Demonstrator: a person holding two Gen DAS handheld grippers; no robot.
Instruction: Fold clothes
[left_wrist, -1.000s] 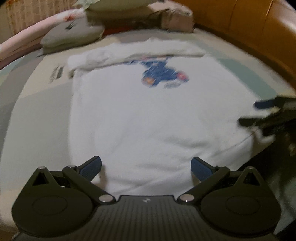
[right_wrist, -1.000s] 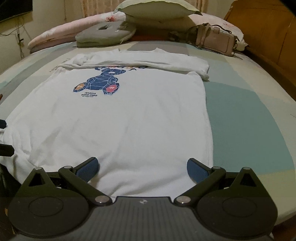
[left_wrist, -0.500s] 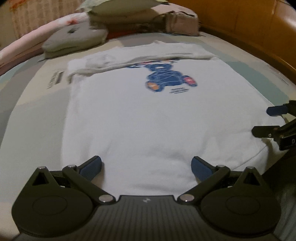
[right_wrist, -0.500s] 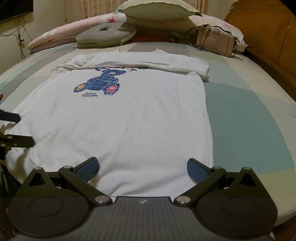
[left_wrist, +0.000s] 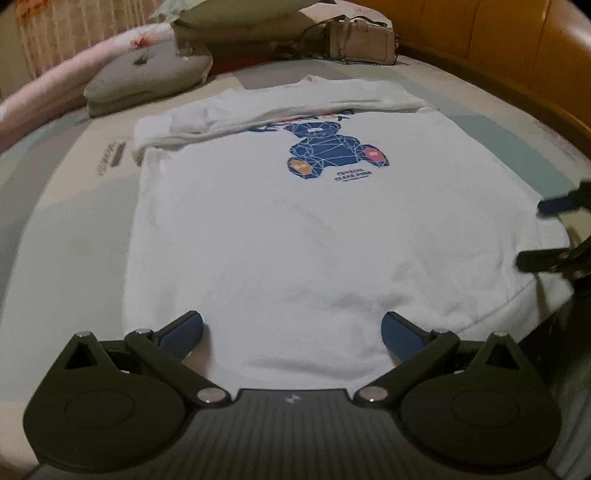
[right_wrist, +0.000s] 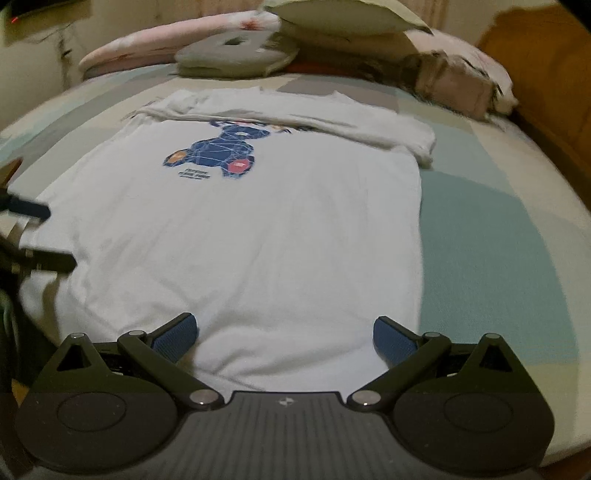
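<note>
Hovering at the near hem, left gripper (left_wrist: 291, 328) and right gripper (right_wrist: 284, 332) (fingers spread wide, holding nothing) face the white T-shirt (left_wrist: 303, 229) lying flat on the bed (right_wrist: 487, 229), sleeves folded inward, pillows (left_wrist: 147, 77) beyond.

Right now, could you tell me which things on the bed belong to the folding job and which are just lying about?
Job:
white T-shirt
left gripper, open
right gripper, open

Lying about:
handbag
grey cushion
pillow
pink bedding
</note>
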